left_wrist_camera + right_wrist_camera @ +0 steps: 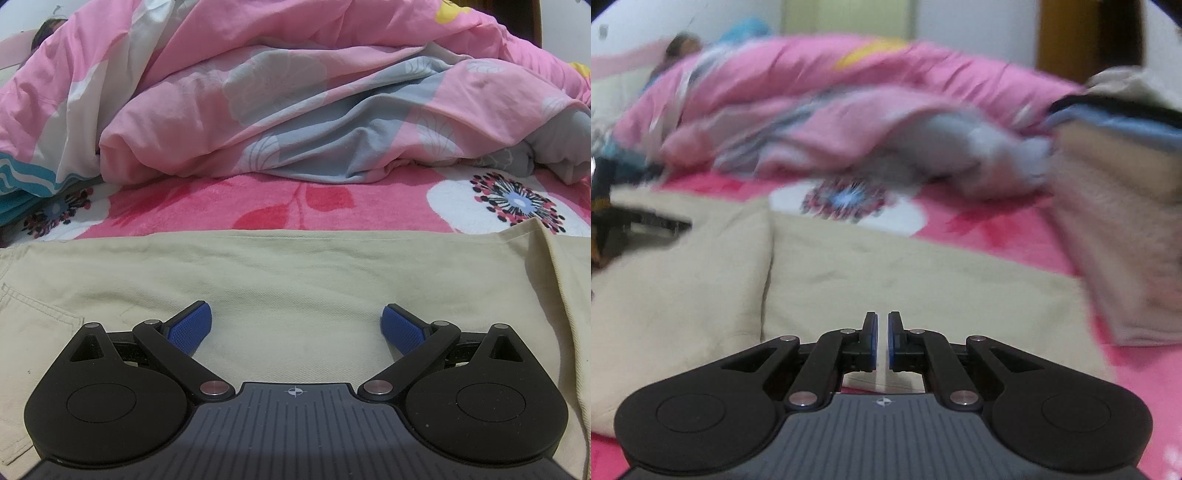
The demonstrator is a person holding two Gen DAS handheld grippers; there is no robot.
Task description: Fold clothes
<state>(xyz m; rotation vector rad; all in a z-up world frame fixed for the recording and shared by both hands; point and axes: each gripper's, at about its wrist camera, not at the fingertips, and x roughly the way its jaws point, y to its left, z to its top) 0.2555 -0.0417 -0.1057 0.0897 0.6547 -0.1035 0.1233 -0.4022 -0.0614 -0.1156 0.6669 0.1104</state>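
Left wrist view: our left gripper (295, 325) spreads its fingers wide over beige trousers (295, 273), gripping nothing; our right gripper (882, 332) has fingers nearly closed, empty.

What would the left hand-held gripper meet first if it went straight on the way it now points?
Probably the flat beige cotton trousers, lying directly ahead of the open left hand-held gripper. The pink floral fleece blanket lies beyond them; depth is hard to judge.
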